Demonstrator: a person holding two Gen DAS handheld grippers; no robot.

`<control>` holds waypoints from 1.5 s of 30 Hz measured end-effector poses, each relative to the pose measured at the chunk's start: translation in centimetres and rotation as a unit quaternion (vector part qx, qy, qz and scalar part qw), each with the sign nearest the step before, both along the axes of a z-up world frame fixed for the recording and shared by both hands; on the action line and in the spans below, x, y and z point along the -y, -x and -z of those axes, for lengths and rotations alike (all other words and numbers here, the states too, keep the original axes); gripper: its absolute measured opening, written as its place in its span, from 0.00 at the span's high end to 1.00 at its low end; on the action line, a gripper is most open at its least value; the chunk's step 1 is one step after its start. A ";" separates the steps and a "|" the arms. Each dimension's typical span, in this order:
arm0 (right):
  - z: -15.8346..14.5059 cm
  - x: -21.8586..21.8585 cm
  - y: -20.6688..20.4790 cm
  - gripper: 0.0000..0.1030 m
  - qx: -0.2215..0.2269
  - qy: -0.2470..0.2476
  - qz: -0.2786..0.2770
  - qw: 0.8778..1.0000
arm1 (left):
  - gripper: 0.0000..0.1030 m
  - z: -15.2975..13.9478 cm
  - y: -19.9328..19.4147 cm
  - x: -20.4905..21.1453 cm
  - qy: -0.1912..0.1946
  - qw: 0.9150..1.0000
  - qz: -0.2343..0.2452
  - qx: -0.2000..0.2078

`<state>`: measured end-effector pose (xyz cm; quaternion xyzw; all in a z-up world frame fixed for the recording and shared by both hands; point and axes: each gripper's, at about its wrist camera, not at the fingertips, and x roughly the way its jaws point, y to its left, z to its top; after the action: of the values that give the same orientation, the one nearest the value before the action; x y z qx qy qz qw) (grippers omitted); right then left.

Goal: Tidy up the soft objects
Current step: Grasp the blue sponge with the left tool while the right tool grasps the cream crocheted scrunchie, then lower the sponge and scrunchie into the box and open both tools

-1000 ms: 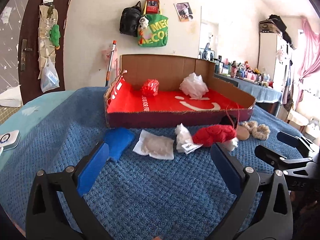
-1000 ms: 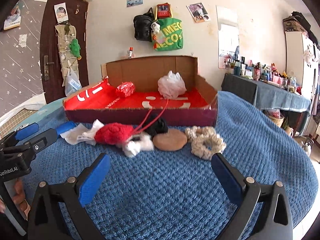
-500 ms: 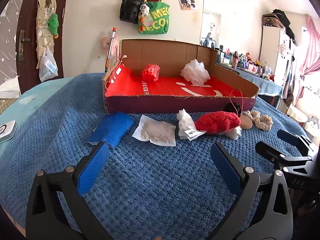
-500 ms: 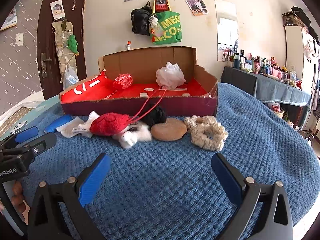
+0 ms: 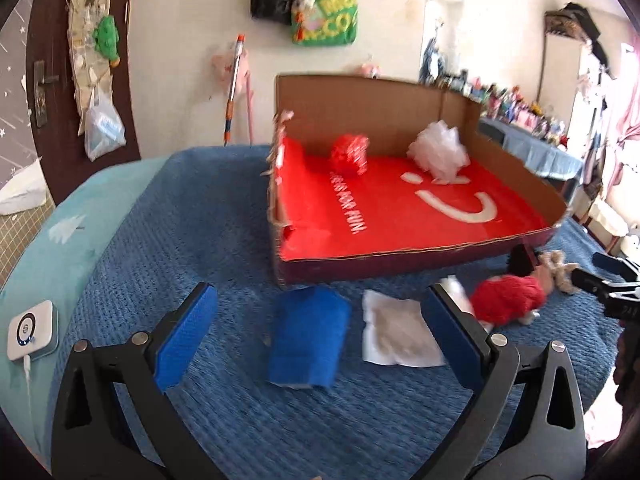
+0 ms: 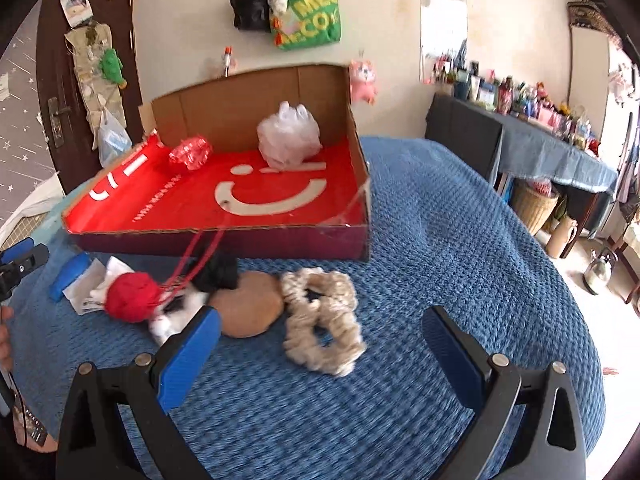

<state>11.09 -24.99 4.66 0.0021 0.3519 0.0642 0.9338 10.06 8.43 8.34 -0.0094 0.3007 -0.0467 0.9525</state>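
A cardboard box point(image 5: 400, 268) with a red floor holds a red crumpled bag point(image 5: 350, 154) and a white plastic bag point(image 5: 438, 152). On the blue blanket in front lie a blue cloth point(image 5: 308, 340), a white packet point(image 5: 396, 334) and a red yarn ball point(image 5: 506, 304). My left gripper point(image 5: 318, 340) is open, its fingers either side of the blue cloth. In the right wrist view my right gripper point(image 6: 320, 344) is open over a beige scrunchie point(image 6: 320, 316), beside a tan pad point(image 6: 248, 308), the red yarn ball point(image 6: 130, 296) and a black item point(image 6: 218, 272).
A white device point(image 5: 30, 330) lies at the blanket's left edge. The box point(image 6: 224, 240) blocks the far side. A table with bottles point(image 6: 540, 128) and a basket point(image 6: 534, 204) stand at the right. Bags hang on the wall point(image 5: 324, 4).
Both grippers have moved forward and tilted down over the items. The left one now frames the blue cloth; the right one now frames the scrunchie. Both stay open.
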 end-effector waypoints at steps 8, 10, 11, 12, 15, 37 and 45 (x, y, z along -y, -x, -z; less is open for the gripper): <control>1.5 0.8 -2.5 0.14 -0.056 0.016 -0.014 0.998 | 0.01 1.5 -3.2 -1.6 -0.008 0.997 0.018 -0.079; 1.8 1.0 -2.9 0.16 -0.064 0.015 -0.013 0.998 | 0.01 2.0 -3.6 -1.7 -0.015 0.996 0.024 -0.090; 1.9 1.0 -3.0 0.20 -0.067 0.015 -0.014 0.998 | 0.02 2.2 -3.8 -1.7 -0.018 0.995 0.027 -0.093; 2.1 1.0 -3.2 0.23 -0.071 0.013 -0.016 0.997 | 0.05 2.5 -4.0 -1.8 -0.021 0.995 0.027 -0.097; 2.4 0.8 -3.6 0.30 -0.078 0.013 -0.025 0.997 | 0.20 3.4 -4.6 -1.8 -0.025 0.992 0.039 -0.118; -1.8 0.9 -2.2 0.69 -0.004 -0.012 -0.041 0.999 | 0.70 1.5 -4.0 -1.7 -0.008 0.991 0.082 -0.108; -7.4 -1.6 -4.6 0.69 0.066 -0.004 -0.081 0.995 | 0.70 -2.7 -5.2 0.0 -0.016 0.992 0.111 -0.066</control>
<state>15.69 -23.40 12.05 -0.0272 0.2879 0.1405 0.9469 15.26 8.44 11.00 0.0359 0.3625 -0.1462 0.9197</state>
